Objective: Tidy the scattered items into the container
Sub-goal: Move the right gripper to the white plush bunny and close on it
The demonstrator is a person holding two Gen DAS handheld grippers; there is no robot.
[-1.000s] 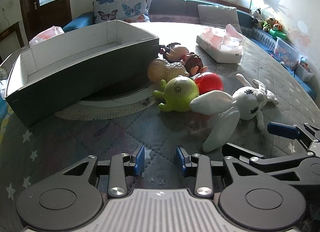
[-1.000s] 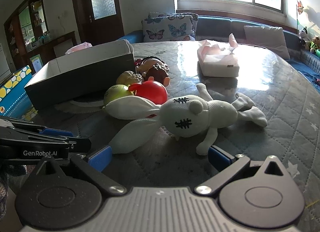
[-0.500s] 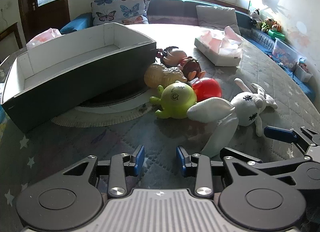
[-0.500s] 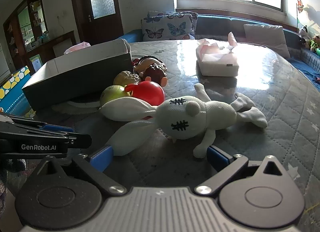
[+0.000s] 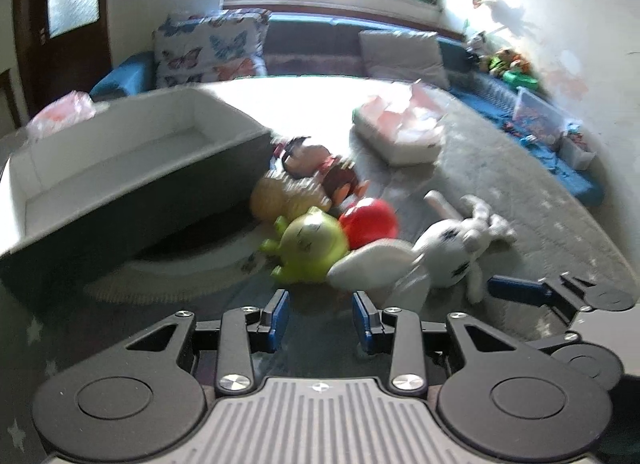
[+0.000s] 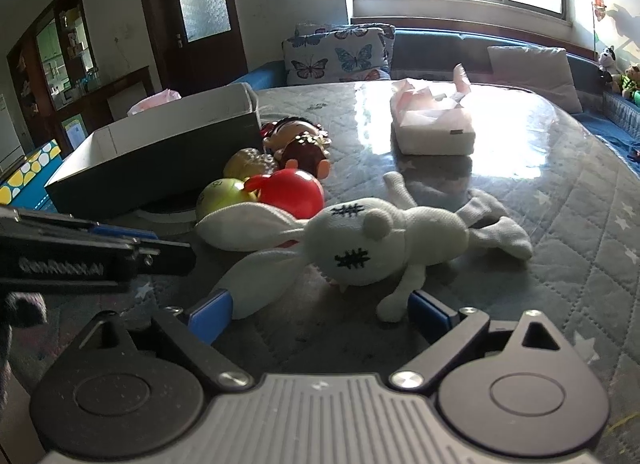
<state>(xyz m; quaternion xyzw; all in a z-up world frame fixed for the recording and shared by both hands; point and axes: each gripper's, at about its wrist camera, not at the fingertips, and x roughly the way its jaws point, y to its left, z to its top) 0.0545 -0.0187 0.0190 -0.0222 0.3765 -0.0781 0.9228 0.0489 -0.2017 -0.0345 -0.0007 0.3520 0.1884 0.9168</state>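
Note:
A dark open box with white inside stands at the left on the table. Beside it lie a green monster toy, a red ball toy, a tan toy, two dolls and a white stuffed rabbit. My left gripper is open and empty, just short of the green toy. My right gripper is wide open, its jaws on either side of the rabbit's head, a little short of it.
A tissue pack lies further back on the quilted table. A round mat lies under the box. A bench with cushions runs behind the table.
Both grippers have moved forward toward the toys. The left wrist view is now blurred from motion. The toys have not moved.

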